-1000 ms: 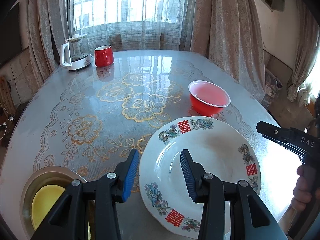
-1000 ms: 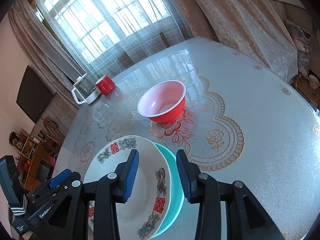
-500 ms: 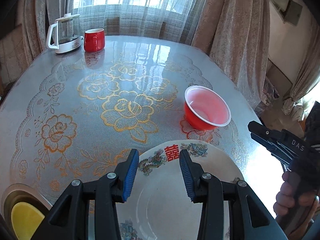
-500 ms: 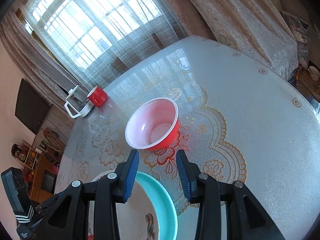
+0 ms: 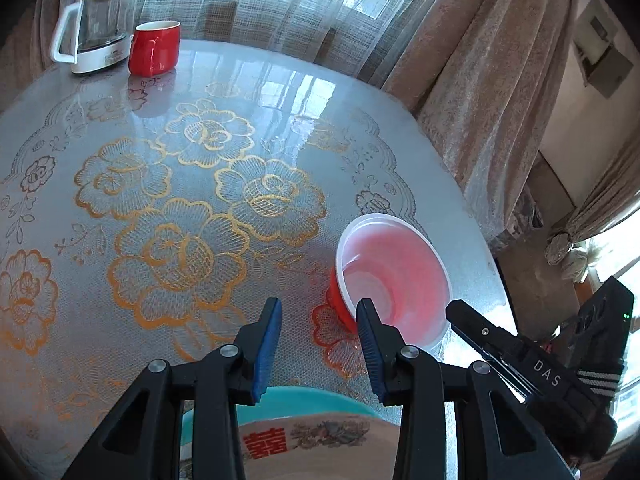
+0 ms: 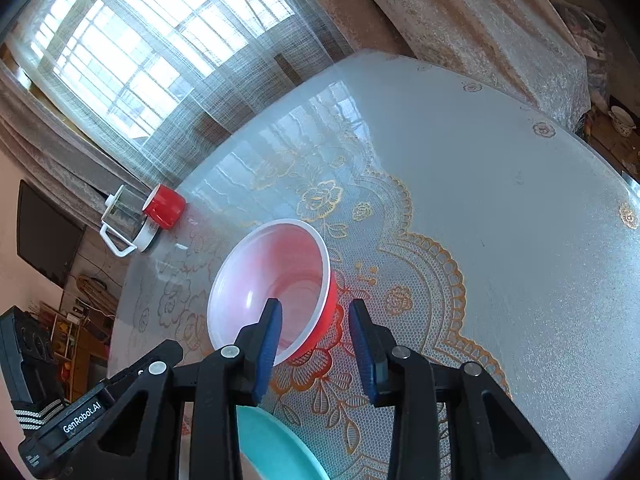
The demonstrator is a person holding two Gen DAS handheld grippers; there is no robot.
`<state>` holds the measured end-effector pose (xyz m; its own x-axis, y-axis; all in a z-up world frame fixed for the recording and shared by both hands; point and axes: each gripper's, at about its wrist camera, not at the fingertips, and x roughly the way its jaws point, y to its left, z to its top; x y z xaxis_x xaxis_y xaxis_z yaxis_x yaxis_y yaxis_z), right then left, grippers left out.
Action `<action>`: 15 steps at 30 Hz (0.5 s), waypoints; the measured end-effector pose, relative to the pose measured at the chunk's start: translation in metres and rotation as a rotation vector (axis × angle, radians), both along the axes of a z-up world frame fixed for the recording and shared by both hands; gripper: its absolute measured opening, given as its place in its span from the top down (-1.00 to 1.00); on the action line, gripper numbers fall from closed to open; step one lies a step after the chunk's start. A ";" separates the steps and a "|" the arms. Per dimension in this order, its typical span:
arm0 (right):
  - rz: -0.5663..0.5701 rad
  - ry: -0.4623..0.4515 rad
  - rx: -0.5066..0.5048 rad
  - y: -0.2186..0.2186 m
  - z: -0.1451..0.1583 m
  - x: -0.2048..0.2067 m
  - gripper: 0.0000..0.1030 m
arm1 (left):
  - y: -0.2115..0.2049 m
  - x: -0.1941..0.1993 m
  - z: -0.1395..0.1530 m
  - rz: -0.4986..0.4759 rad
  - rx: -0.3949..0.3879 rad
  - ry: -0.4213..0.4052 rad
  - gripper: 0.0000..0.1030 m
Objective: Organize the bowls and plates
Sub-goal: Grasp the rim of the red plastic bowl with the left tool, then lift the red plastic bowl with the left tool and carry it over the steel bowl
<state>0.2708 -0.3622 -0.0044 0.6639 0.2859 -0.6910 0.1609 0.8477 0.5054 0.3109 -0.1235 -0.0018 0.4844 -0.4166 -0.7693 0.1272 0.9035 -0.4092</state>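
Observation:
A red bowl (image 5: pixel 394 276) with a white rim and pale inside stands on the table. In the left wrist view my left gripper (image 5: pixel 318 344) hovers just left of it; its jaws are closing with only tablecloth between them. My right gripper (image 5: pixel 520 352) shows at the right of that view. In the right wrist view my right gripper (image 6: pixel 316 346) is over the near side of the red bowl (image 6: pixel 272 284). Its jaws are closing with the bowl's rim and wall in line between them, not visibly pressed. A white patterned plate (image 5: pixel 312 448) lies on a teal plate (image 5: pixel 312 398) under the grippers.
A glass kettle (image 5: pixel 92 28) and a red mug (image 5: pixel 156 46) stand at the table's far edge by the curtained window. The table (image 6: pixel 500 200) has a lace-patterned glossy cover. Its right edge lies close behind the bowl. The teal plate (image 6: pixel 272 444) lies at the bottom of the right wrist view.
Both grippers have moved forward, off the stacked plates and up to the red bowl. The plates have slid to the bottom of both views. Both pairs of jaws have narrowed slightly.

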 end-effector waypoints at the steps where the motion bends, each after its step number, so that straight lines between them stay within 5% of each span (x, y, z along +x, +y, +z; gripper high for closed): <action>1: 0.002 0.006 -0.003 0.000 -0.002 0.002 0.45 | -0.004 0.004 -0.002 0.001 -0.003 0.010 0.24; 6: 0.023 0.012 -0.026 0.005 -0.007 0.006 0.75 | -0.029 0.015 -0.010 -0.048 0.007 0.035 0.37; 15: 0.057 -0.024 -0.061 0.011 0.006 -0.008 0.75 | -0.029 -0.001 0.001 -0.075 -0.011 -0.015 0.47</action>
